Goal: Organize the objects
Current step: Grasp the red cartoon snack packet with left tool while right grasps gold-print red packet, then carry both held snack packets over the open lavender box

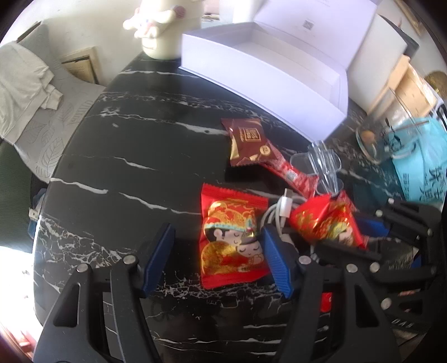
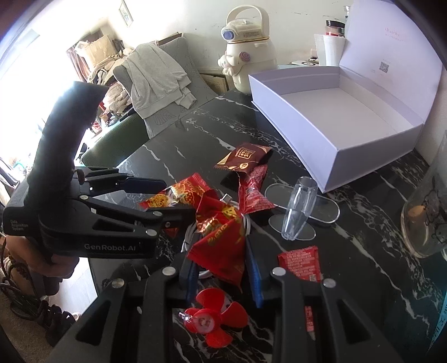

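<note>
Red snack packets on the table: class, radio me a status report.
Right tongs shut on a red packet. Left tongs open around another packet. White box open, empty. Cable tangled among packets.

Premises are a lived-in domestic room, not a commercial or laboratory space. Evidence: a black marble-patterned desk (image 2: pixel 363 223) stands against a painted wall; a grey padded chair (image 2: pixel 178 92) beside it has a garment (image 2: pixel 156 75) draped over it; a cartoon-character flask (image 2: pixel 248 53) stands on the desk; a framed picture (image 2: pixel 125 12) hangs on the wall; shoes (image 2: pixel 53 318) lie on the floor.
</note>
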`<state>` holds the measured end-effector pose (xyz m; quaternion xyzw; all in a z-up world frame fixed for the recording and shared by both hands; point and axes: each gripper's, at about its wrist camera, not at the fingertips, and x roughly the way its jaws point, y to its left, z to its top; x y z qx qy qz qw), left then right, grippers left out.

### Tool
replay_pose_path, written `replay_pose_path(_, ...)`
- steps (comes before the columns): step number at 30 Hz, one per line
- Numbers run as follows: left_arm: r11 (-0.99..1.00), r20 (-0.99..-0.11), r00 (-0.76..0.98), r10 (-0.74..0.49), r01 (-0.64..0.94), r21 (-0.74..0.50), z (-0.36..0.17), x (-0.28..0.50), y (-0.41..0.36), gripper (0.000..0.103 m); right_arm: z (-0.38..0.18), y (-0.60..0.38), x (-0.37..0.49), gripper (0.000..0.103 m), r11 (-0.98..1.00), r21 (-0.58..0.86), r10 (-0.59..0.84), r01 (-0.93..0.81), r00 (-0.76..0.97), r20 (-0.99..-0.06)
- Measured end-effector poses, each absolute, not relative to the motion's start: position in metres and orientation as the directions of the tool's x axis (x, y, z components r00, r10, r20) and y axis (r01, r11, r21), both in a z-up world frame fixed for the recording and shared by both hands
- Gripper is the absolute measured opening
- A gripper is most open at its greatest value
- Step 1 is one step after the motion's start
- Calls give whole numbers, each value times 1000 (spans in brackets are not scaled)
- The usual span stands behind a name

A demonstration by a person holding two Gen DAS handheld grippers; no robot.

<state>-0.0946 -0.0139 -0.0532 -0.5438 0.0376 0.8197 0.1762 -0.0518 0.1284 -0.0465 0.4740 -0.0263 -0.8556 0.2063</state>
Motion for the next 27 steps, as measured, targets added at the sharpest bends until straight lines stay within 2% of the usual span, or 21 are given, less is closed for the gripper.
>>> replay_pose_path(2, -930, -905, -345, 248, -347, -123, -54, -95, -13, 63, -44, 129, -48, 30, -918, 243, -374, 314, -480, -794)
replay_pose_path(4, -927, -900, -352, 257, -352, -127, -54, -95, -15, 58, -42, 130, -45, 30, -924, 239, -364, 300, -489, -792)
replay_pose_path(5, -924, -895, -357, 266, -358, -132, -54, -94, -15, 46, -41, 131, -42, 30, -931, 226, -347, 286, -502, -792)
replay_pose_path(6, -924, -894, -363, 264, -362, -126, -53, -94, -14, 40, -40, 131, -41, 30, -935, 218, -336, 278, -508, -793)
replay_pose_path(16, -910, -870, -400, 287, -397, -118, -44, -81, -20, 34, -30, 134, -21, 30, -957, 190, -283, 219, -560, -779)
replay_pose_path(20, -904, -857, -417, 301, -410, -118, -34, -72, -21, 28, -26, 135, -18, 29, -958, 193, -283, 212, -579, -765)
replay_pose_path(27, -908, -843, -438, 312, -398, -129, -26, -64, -21, 26, -21, 141, -15, 29, -962, 184, -270, 203, -599, -754)
